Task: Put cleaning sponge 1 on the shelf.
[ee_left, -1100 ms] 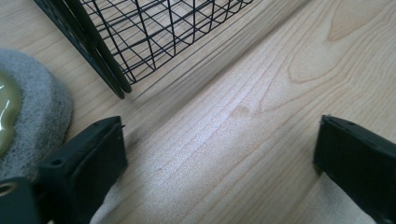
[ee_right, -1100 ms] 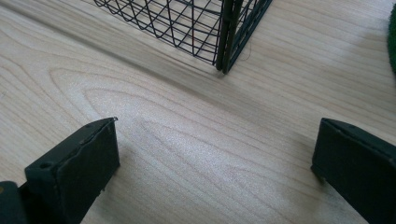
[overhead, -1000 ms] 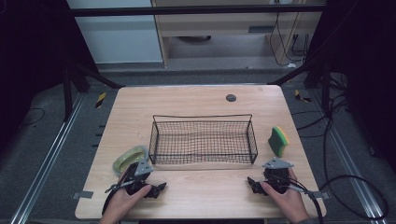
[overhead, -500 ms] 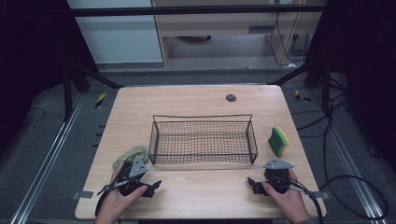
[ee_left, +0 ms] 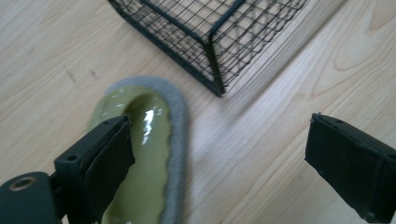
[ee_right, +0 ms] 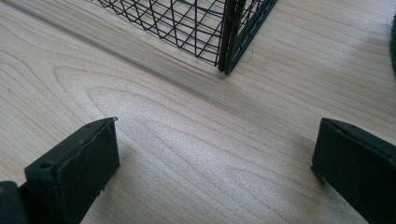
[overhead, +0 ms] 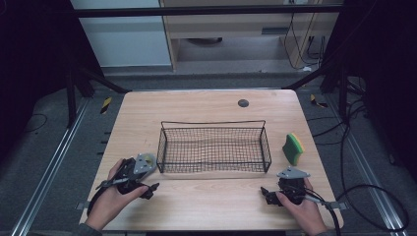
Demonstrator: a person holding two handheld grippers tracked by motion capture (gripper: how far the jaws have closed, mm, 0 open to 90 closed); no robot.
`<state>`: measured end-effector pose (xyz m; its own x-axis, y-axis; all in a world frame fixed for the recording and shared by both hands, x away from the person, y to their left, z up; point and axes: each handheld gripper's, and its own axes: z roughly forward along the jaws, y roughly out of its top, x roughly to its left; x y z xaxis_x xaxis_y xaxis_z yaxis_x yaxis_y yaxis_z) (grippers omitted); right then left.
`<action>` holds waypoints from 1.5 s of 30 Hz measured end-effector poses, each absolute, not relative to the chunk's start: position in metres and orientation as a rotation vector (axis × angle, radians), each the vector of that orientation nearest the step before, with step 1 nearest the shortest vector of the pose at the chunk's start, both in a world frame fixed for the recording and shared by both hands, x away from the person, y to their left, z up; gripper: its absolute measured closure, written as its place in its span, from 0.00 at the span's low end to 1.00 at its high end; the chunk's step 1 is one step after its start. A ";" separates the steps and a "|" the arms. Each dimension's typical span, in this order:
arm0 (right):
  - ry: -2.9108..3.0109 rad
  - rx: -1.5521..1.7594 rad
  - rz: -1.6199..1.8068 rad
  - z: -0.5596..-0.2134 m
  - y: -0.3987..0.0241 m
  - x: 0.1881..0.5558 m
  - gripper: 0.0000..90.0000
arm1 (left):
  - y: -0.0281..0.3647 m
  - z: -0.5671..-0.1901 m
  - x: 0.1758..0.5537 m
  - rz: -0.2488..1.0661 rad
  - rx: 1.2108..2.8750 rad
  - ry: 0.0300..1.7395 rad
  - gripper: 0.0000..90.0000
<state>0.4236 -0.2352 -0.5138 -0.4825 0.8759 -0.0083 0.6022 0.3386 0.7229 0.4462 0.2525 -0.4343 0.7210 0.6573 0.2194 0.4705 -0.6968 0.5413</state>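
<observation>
A green dish point(ee_left: 144, 154) lies under the wide-open left gripper point(ee_left: 219, 154); right gripper point(ee_right: 215, 163) gapes over the wooden table point(overhead: 206, 105) beside the wire basket point(overhead: 214, 146).

Item count, as I see it on the table point(overhead: 206, 103)

I count one wire basket point(overhead: 215, 147), one sponge point(overhead: 293, 148), one green dish point(ee_left: 144, 154), one dark disc point(overhead: 243, 103).

Left tongs point(overhead: 145, 167) moved over the green dish point(ee_left: 140, 154)

On the wooden tabletop point(overhead: 206, 105) we see a wire basket point(overhead: 214, 146), a sponge point(overhead: 293, 148), a green dish point(ee_left: 144, 154) and a dark disc point(overhead: 243, 103).
</observation>
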 end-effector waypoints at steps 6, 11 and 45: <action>2.211 1.300 0.939 -0.514 -0.235 0.424 0.01 | 0.268 -0.422 0.462 0.552 2.516 0.899 0.07; 2.212 1.302 0.938 -0.514 -0.235 0.424 0.01 | 0.280 -0.418 0.475 0.539 2.537 0.916 0.06; 2.215 1.298 0.942 -0.514 -0.235 0.424 0.01 | 0.292 -0.399 0.524 0.296 2.713 0.997 0.22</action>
